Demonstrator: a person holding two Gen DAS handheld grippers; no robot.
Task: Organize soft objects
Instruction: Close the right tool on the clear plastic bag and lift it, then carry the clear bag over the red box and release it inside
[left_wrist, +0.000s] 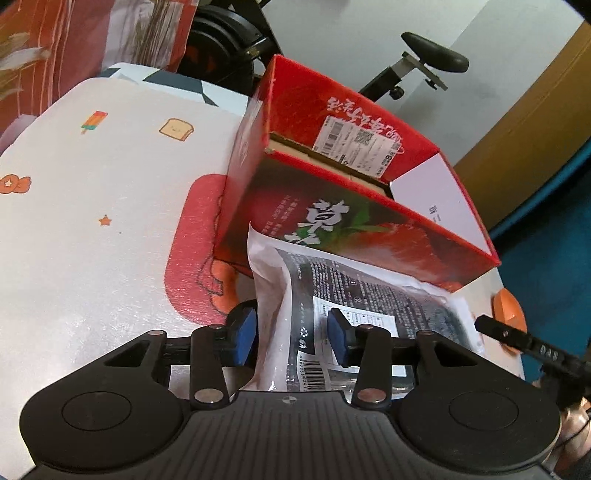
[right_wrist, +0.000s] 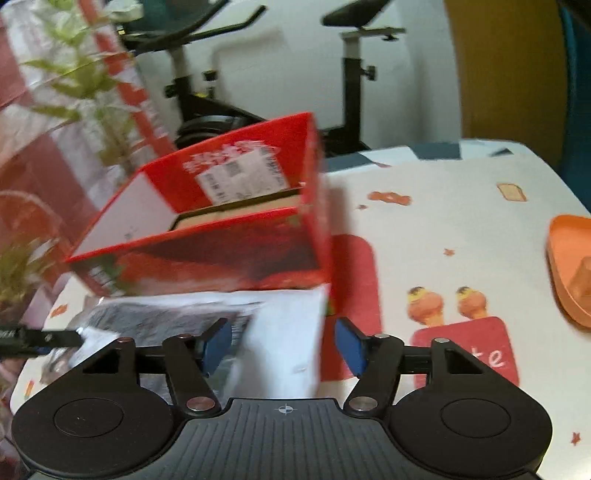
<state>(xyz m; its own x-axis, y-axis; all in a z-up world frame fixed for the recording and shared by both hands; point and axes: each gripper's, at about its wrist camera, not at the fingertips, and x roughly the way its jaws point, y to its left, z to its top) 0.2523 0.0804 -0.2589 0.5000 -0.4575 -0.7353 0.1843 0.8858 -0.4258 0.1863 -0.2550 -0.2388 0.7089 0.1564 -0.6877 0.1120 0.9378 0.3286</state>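
Observation:
A soft plastic packet (left_wrist: 354, 306) with a black printed label lies on the table against an open red cardboard box (left_wrist: 369, 206). My left gripper (left_wrist: 291, 332) is open, its blue pads on either side of the packet's near left corner. In the blurred right wrist view, the packet (right_wrist: 280, 325) lies before the red box (right_wrist: 229, 229). My right gripper (right_wrist: 282, 347) is open around the packet's white right end. The left gripper's finger tip (right_wrist: 37, 338) shows at the left edge there.
The table has a white cartoon-print cloth (left_wrist: 92, 206). An orange plastic holder (right_wrist: 572, 269) sits at the table's right side; it also shows in the left wrist view (left_wrist: 508, 314). An exercise bike (right_wrist: 347, 74) stands behind the table. A patterned curtain with plants (right_wrist: 55, 129) is at the left.

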